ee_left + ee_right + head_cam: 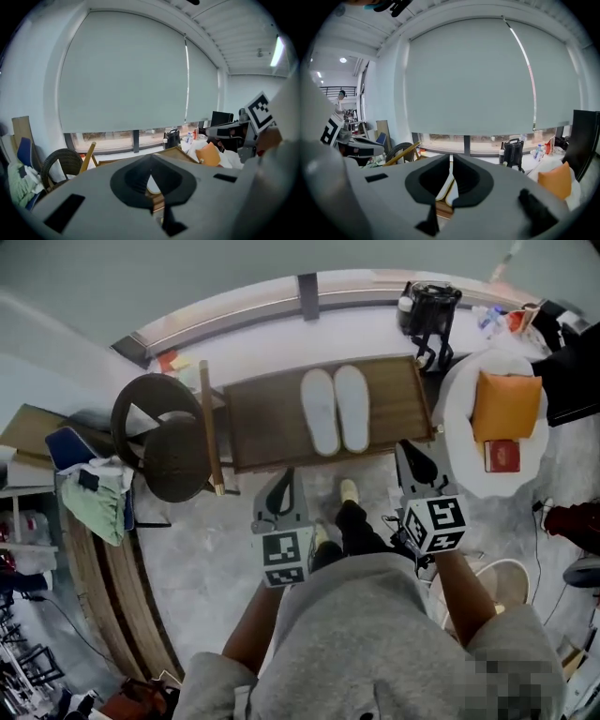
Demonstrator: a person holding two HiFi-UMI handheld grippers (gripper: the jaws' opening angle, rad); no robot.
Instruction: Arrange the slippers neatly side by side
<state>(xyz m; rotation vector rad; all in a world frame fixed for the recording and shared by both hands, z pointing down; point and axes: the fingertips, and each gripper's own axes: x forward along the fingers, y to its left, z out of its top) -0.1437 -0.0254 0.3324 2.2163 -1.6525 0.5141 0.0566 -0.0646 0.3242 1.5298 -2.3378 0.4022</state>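
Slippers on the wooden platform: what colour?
Both slippers are plain white, lying side by side. The head view shows them best.

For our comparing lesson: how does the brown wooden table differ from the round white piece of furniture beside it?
Shape: the wooden table is rectangular, the white piece round. Colour: the wooden table is dark brown, the white piece white. Load: the wooden table bears two white slippers side by side; the white piece bears an orange cushion and a small red item. Both stand near the window sill.
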